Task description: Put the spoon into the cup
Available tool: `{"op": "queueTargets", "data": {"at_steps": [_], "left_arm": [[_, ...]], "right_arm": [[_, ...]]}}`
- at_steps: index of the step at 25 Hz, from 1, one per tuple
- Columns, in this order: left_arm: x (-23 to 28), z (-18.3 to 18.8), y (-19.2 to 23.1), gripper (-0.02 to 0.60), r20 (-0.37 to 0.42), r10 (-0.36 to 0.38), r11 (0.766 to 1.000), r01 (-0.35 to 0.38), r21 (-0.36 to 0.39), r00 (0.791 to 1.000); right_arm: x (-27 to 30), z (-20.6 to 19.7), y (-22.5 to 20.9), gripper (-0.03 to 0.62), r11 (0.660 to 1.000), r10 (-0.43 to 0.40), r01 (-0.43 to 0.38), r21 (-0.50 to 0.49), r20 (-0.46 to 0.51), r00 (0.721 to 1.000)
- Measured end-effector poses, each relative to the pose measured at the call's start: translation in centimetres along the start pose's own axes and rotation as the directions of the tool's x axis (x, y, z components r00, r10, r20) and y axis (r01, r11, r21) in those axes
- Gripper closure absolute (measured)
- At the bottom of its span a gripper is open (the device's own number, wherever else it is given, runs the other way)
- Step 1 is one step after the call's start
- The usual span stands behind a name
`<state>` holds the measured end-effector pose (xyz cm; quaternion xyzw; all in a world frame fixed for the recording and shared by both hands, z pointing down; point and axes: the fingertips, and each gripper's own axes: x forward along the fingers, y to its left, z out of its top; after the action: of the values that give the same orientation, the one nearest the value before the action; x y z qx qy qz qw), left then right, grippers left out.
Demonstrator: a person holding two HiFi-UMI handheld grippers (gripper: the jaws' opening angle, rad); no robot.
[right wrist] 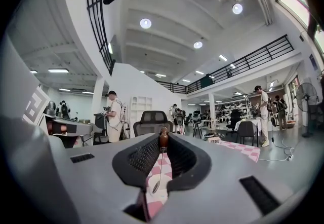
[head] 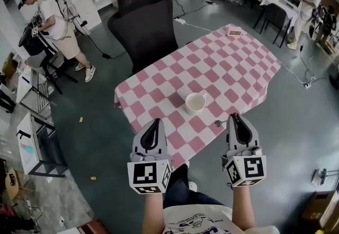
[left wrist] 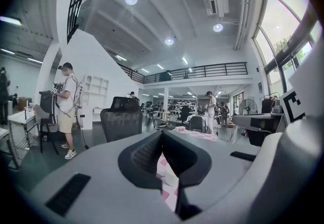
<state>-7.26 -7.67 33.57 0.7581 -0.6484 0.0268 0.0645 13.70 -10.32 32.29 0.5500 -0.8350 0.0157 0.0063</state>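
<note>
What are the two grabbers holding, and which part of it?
The right gripper pinches the spoon by the brown end of its handle, at the jaw tips; the bowl hangs below. The left gripper holds nothing.

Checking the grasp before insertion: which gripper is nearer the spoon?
Right. The right gripper is shut on the spoon, right of the cup. The left gripper, jaws together and empty, is on the cup's other side.

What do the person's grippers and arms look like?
Both the left gripper and right gripper have pale grey shells with black ribbed jaw pads, each carrying a white cube with black square markers. Forearms are bare below a white printed T-shirt.
</note>
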Motion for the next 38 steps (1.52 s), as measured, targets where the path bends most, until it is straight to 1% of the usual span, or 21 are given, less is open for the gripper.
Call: {"op": "queueTargets", "data": {"at_steps": [9,15,21,28,38], "left_arm": [[7.6,-0.1,3.5,0.568,-0.036,-0.031,1.000,0.031,0.003,0.999],[12.5,-1.0,4.8,0.568,-0.067,-0.064,0.998,0.065,0.004,0.996],[16.5,-2.3,5.4,0.568,-0.111,-0.098,0.995,0.098,0.001,0.989],[19.7,-4.7,5.8,0.568,-0.155,-0.125,0.992,0.124,-0.014,0.980],[22.1,-9.2,6.4,0.568,-0.225,-0.138,0.990,0.132,-0.043,0.964]], "right_arm": [[8.4,-1.1,-0.1,0.540,1.000,0.003,-0.003,0.005,-0.026,1.000],[13.2,-2.6,-0.5,0.540,1.000,0.001,0.000,0.017,-0.060,0.998],[16.7,-4.8,-1.2,0.540,0.999,0.005,-0.001,0.035,-0.105,0.994],[19.5,-7.9,-1.9,0.540,0.998,0.004,0.006,0.064,-0.161,0.987],[22.3,-14.0,-1.5,0.540,0.994,0.049,-0.023,0.104,-0.252,0.966]]}}
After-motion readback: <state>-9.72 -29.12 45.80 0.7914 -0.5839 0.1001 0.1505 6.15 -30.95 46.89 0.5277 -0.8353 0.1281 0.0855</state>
